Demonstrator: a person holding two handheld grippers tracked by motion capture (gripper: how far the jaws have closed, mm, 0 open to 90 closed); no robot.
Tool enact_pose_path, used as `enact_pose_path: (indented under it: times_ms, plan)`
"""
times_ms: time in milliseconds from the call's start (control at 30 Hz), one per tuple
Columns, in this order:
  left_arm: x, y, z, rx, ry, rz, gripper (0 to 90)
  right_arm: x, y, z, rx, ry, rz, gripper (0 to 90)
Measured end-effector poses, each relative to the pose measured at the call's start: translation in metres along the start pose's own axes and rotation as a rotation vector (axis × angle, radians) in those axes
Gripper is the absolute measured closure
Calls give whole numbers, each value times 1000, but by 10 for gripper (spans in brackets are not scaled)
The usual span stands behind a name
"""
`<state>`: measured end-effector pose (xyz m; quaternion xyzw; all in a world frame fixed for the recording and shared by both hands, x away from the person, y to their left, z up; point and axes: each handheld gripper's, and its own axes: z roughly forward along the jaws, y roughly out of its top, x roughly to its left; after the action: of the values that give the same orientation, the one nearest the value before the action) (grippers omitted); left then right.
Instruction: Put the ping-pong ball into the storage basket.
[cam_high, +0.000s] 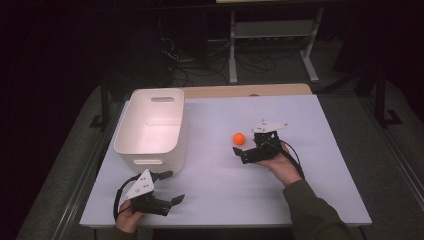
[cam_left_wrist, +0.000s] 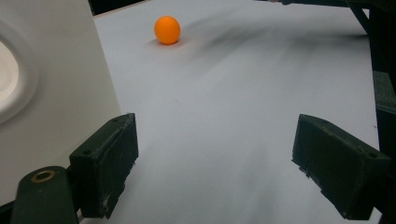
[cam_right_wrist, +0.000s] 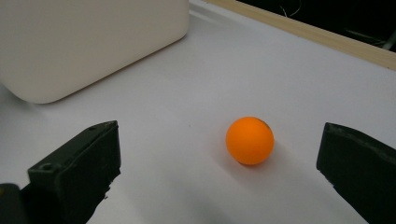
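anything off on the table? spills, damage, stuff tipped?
Nothing stands out. The white bin sits upright on the white table, and the orange ball rests whole on the surface to its right. The right claw is open just beside the ball; the left claw is open near the bin's front. No spills or damage are visible.

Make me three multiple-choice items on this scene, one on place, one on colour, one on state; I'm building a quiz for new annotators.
1. Where is the ball?
A. on the table, right of the bin
B. inside the bin
C. on the floor

2. What colour is the ball?
A. green
B. orange
C. white

3. How does the right gripper stand?
A. shut on the ball
B. shut, holding nothing
C. open, ball ahead between its jaws

Answers:
1 A, the high view shows it on the table beside the bin.
2 B, orange in every view.
3 C, its jaws stand wide apart, clear of the ball.
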<state>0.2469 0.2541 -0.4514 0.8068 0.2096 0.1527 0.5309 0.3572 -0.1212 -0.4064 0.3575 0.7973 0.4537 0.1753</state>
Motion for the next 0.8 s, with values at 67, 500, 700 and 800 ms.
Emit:
enact_pose_path:
  times_ms: [67, 500, 700, 800]
  plan:
    - [0, 0, 0, -1, 0, 1, 141, 0, 2, 1, -3, 0, 0, 0]
    - [0, 0, 0, 0, 2, 2, 141, -4, 6, 7, 0, -4, 1, 0]
    - [0, 0, 0, -1, 1, 1, 141, -6, 9, 11, 5, -4, 1, 0]
    - [0, 0, 0, 0, 1, 2, 141, -6, 10, 13, 6, -3, -1, 0]
